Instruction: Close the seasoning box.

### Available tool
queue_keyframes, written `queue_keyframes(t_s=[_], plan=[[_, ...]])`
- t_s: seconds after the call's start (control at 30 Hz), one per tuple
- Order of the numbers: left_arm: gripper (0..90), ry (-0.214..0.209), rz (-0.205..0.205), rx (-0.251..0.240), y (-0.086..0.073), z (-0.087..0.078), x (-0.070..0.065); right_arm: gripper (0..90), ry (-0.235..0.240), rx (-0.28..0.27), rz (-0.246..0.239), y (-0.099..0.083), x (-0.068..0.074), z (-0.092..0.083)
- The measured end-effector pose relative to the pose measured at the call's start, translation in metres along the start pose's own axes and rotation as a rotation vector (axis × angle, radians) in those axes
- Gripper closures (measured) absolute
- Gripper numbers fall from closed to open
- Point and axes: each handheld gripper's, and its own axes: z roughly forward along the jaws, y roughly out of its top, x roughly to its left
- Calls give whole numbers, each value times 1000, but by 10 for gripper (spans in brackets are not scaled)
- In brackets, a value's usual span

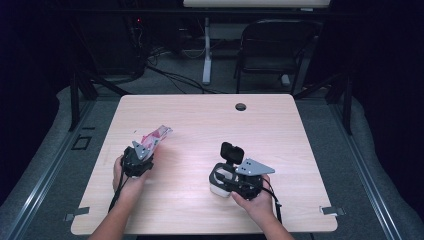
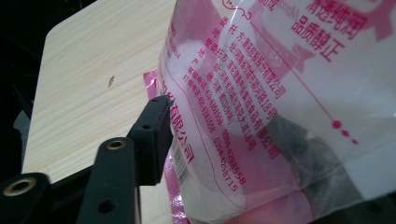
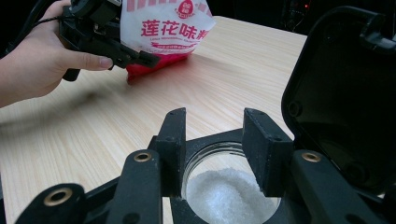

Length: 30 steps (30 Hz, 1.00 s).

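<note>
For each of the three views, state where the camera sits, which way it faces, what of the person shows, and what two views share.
High view: above the person's side, looking forward and down on the table; forearms and both hands show.
Left gripper view: on the left hand-held gripper, facing the bag; one black jaw shows.
Right gripper view: on the right hand-held gripper, over the jar; the left hand shows.
All three views share the bag.
</note>
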Motion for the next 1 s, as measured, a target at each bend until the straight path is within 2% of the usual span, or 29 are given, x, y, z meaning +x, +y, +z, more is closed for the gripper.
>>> queue_keyframes(t_s=[0.07,0.23,0.33,0.47,0.6,0.67,0.77,1.0], plan=[[429,-13,2,-11,0,0,-1,600,0,-4,4,0,0,0],[393,-33,6,-48,2,-4,-3,599,1,-6,4,0,0,0],[388,-45,44,-55,5,-7,-10,595,-3,-5,-1,1,-1,-2],[388,-49,67,-59,7,-8,-15,592,-2,-9,7,1,-2,-2],[380,-76,106,-71,10,-9,-23,590,-1,-7,9,1,-2,-3],[379,-99,100,-74,10,-10,-24,590,-3,-7,10,1,-2,-3],[379,-112,98,-71,11,-10,-25,589,-2,-7,8,1,-2,-2],[371,-128,122,-87,15,-13,-30,587,-1,-5,10,0,-2,-1]])
